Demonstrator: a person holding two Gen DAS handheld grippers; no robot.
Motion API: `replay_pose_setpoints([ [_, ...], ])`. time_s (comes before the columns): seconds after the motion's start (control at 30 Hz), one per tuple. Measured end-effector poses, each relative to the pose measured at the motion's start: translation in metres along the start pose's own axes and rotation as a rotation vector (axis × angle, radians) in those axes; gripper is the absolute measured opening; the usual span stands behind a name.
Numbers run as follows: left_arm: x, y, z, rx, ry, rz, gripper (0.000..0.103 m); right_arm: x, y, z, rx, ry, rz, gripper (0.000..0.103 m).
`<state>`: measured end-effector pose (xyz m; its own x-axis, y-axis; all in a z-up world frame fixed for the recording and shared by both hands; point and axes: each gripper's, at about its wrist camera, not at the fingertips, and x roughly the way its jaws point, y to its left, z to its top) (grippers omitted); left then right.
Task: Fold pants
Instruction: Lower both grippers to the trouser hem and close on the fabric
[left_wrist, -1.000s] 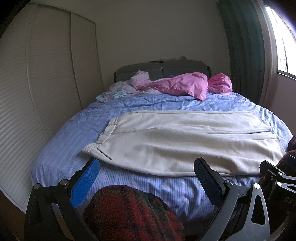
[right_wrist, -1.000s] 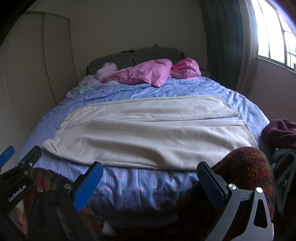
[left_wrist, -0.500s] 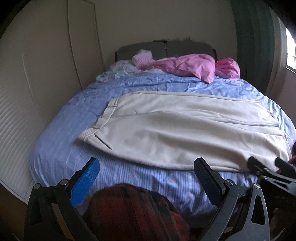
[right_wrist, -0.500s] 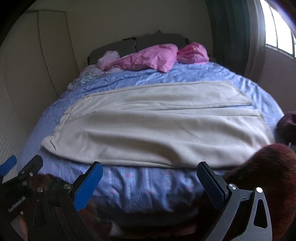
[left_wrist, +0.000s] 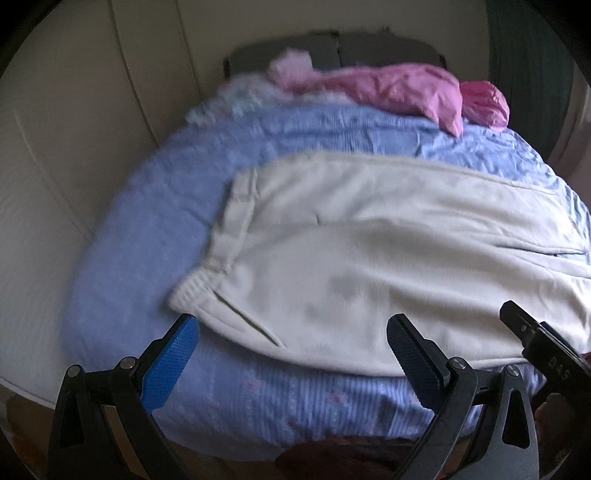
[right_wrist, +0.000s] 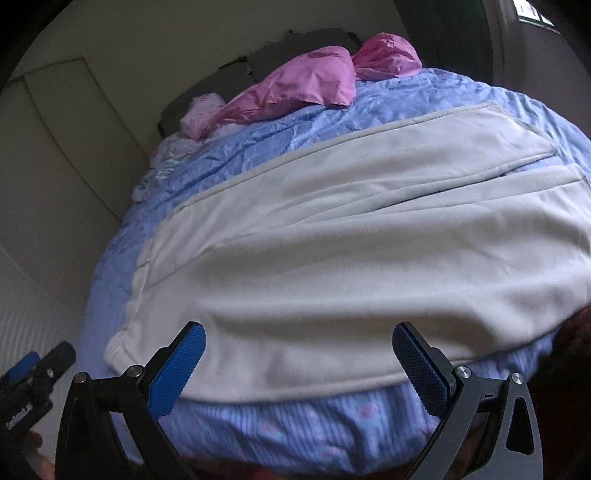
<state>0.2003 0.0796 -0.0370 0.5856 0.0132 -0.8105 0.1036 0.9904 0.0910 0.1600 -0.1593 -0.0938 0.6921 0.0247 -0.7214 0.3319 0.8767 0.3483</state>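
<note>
Cream pants (left_wrist: 369, 258) lie flat across the blue bedspread (left_wrist: 147, 229), waistband to the left, legs running right. In the right wrist view the same pants (right_wrist: 332, 266) fill the middle, their near edge just beyond the fingertips. My left gripper (left_wrist: 291, 332) hovers open over the near waistband corner and pocket, holding nothing. My right gripper (right_wrist: 299, 339) is open above the near leg's edge, also holding nothing. The right gripper's body (left_wrist: 543, 354) shows at the left wrist view's right edge, and the left gripper's body (right_wrist: 33, 376) at the right wrist view's left edge.
Pink bedding (left_wrist: 399, 92) and a pale floral cloth (left_wrist: 236, 99) are bunched at the headboard (left_wrist: 332, 44). Closet doors (left_wrist: 74, 147) stand left of the bed. A dark red plaid garment (right_wrist: 576, 369) hangs at the near right. A window (right_wrist: 532, 11) is at the far right.
Both grippers have moved forward and down toward the near edge of the pants, which now look much larger. Both stay open. The pants have not moved.
</note>
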Motion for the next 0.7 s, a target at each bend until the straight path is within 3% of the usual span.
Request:
replay_pose_setpoints([
  [0.17, 0.062, 0.029, -0.009, -0.127, 0.221, -0.156, 0.101, 0.023, 0.001, -0.008, 0.079, 0.099, -0.012, 0.102],
  [0.27, 0.097, 0.059, -0.022, -0.329, 0.325, -0.287, 0.093, 0.035, -0.004, -0.018, 0.148, 0.156, -0.033, 0.102],
  [0.37, 0.117, 0.07, -0.033, -0.423, 0.348, -0.333, 0.088, 0.046, -0.017, -0.03, 0.241, 0.205, -0.021, 0.102],
  [0.47, 0.127, 0.064, -0.039, -0.392, 0.336, -0.33, 0.08, 0.05, -0.027, -0.045, 0.274, 0.194, -0.027, 0.101],
  [0.57, 0.135, 0.059, -0.038, -0.375, 0.333, -0.405, 0.072, 0.051, -0.035, -0.053, 0.278, 0.154, -0.019, 0.096],
  [0.7, 0.139, 0.05, -0.033, -0.303, 0.29, -0.324, 0.07, 0.053, -0.048, -0.059, 0.269, 0.11, -0.024, 0.092],
])
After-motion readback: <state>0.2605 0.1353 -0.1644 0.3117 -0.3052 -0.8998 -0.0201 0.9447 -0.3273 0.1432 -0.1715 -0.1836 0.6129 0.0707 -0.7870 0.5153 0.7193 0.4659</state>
